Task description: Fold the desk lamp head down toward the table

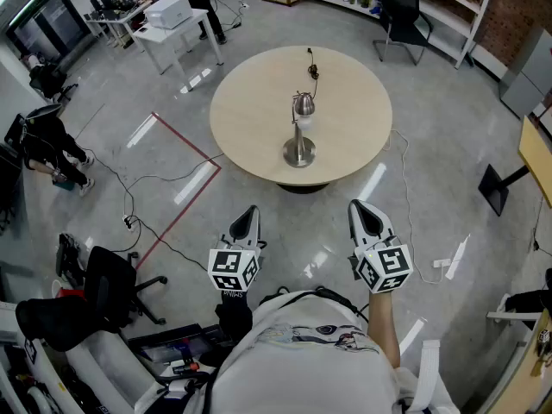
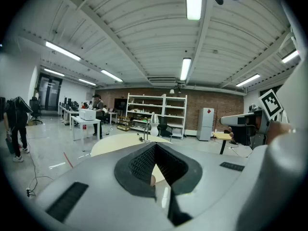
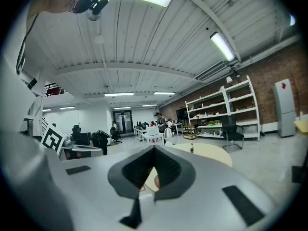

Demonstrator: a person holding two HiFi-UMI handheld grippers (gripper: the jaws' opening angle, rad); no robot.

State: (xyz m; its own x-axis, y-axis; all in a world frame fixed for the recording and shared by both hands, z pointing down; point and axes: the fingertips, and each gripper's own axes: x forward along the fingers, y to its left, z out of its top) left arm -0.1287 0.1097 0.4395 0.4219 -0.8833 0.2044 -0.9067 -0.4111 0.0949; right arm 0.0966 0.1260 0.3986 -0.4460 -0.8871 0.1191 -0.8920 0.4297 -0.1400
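Note:
A silver desk lamp (image 1: 299, 132) stands upright in the middle of a round beige table (image 1: 250, 110), its head (image 1: 304, 104) above the round base and its cable (image 1: 312, 60) trailing to the far side. My left gripper (image 1: 247, 217) and right gripper (image 1: 362, 210) hover over the floor short of the table's near edge, both pointing at it. Neither touches anything. Each has its jaws closed together with nothing between them. The lamp (image 2: 153, 127) shows small and far off in the left gripper view, and the lamp (image 3: 168, 133) is equally distant in the right gripper view.
White desks with a printer (image 1: 168, 11) stand at the far left, a black chair (image 1: 401, 7) and shelves at the back. An office chair (image 1: 108, 283) is near my left. Red floor tape (image 1: 185, 145) and cables run left of the table. A person (image 1: 43, 141) crouches at left.

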